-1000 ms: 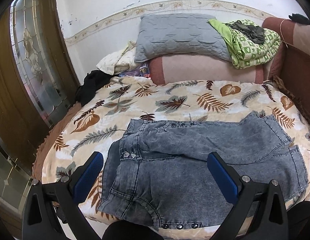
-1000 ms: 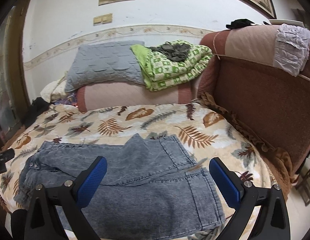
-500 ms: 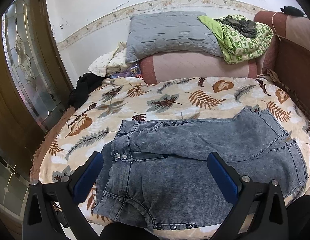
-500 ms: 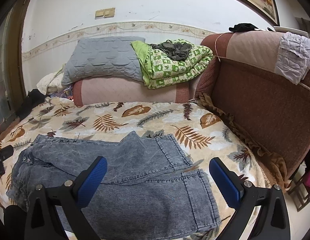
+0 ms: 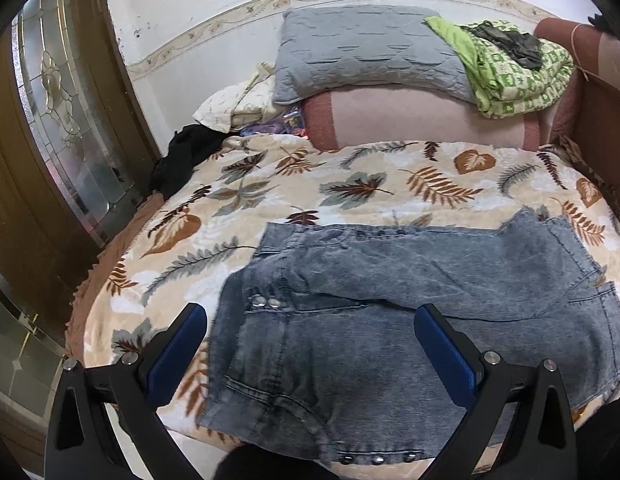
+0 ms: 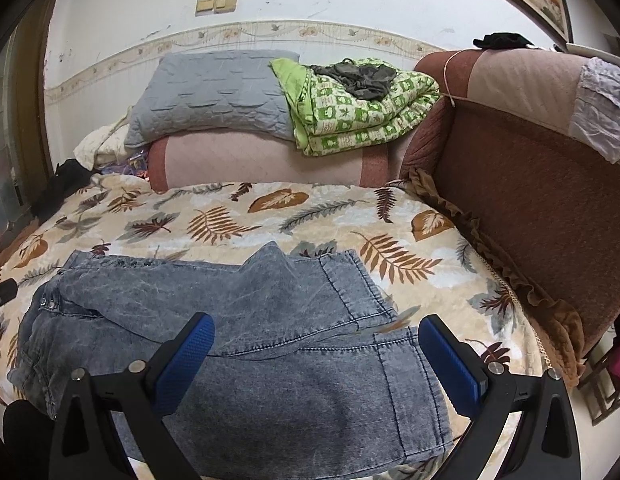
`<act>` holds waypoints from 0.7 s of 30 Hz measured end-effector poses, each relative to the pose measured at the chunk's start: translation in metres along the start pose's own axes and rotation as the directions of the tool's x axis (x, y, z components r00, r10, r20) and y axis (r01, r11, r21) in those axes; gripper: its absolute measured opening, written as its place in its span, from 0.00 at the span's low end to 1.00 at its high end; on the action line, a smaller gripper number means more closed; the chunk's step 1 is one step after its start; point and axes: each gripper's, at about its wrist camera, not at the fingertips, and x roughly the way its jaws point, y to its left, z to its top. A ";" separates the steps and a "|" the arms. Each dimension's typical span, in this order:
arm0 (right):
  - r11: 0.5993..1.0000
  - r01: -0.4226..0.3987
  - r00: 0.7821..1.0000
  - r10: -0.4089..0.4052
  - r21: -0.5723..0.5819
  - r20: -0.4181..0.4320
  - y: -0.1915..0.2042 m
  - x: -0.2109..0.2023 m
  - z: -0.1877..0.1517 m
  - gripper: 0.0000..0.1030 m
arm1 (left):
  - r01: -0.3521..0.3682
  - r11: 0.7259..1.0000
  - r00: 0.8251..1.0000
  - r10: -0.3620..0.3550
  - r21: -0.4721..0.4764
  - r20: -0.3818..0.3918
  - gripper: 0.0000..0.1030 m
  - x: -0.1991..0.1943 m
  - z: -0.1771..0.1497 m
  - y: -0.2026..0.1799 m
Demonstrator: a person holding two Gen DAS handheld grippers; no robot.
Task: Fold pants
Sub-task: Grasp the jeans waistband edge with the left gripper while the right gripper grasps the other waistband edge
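Observation:
Grey-blue denim pants [image 5: 410, 300] lie flat across the near part of the bed, waist with metal snaps at the left, leg hems at the right; one leg lies partly over the other. They also show in the right wrist view [image 6: 250, 340]. My left gripper [image 5: 310, 336] is open and empty, held above the waist end. My right gripper [image 6: 316, 344] is open and empty, held above the leg ends. Neither touches the pants.
The bed has a leaf-print blanket [image 5: 350, 184]. A grey pillow [image 5: 370, 52], a green quilt [image 6: 362, 112] and a pink bolster [image 6: 262, 164] lie at the far end. A brown headboard [image 6: 530, 200] stands to the right, a glass door [image 5: 66, 120] to the left, dark clothing [image 5: 178, 160] nearby.
Both grippers have shifted slightly over the pants, staying open. The pants have not moved.

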 end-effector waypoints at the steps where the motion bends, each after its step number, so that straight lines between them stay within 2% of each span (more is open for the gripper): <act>1: 1.000 0.004 1.000 -0.004 0.001 -0.006 -0.004 0.001 0.000 1.00 | -0.007 1.000 1.000 0.007 -0.012 -0.006 1.00 0.003 0.002 0.009; 4: 1.000 0.021 0.999 -0.020 0.012 -0.035 -0.022 0.007 0.000 1.00 | -0.051 0.997 0.999 0.050 -0.057 -0.018 1.00 0.010 0.008 0.037; 7: 0.999 0.025 0.998 -0.023 0.037 -0.066 -0.038 0.015 0.000 1.00 | -0.136 0.986 0.990 0.132 -0.097 -0.042 1.00 0.025 0.015 0.072; 10: 0.998 0.025 0.996 -0.020 0.056 -0.092 -0.046 0.022 0.002 1.00 | -0.191 0.974 0.980 0.183 -0.125 -0.075 1.00 0.042 0.022 0.099; 14: 0.998 0.025 0.990 -0.016 0.062 -0.142 -0.057 0.046 0.007 1.00 | -0.191 0.971 0.976 0.172 -0.147 -0.135 1.00 0.076 0.035 0.119; 16: 0.997 0.023 0.987 -0.012 0.069 -0.159 -0.061 0.057 0.011 1.00 | -0.177 0.975 0.975 0.154 -0.137 -0.162 1.00 0.099 0.045 0.119; 19: 0.996 0.009 0.982 0.008 0.088 -0.187 -0.074 0.080 0.020 1.00 | -0.196 0.975 0.965 0.172 -0.108 -0.200 1.00 0.133 0.060 0.116; 21: 0.996 0.007 0.978 0.013 0.094 -0.209 -0.086 0.099 0.027 1.00 | -0.185 0.979 0.957 0.158 -0.091 -0.242 1.00 0.159 0.068 0.112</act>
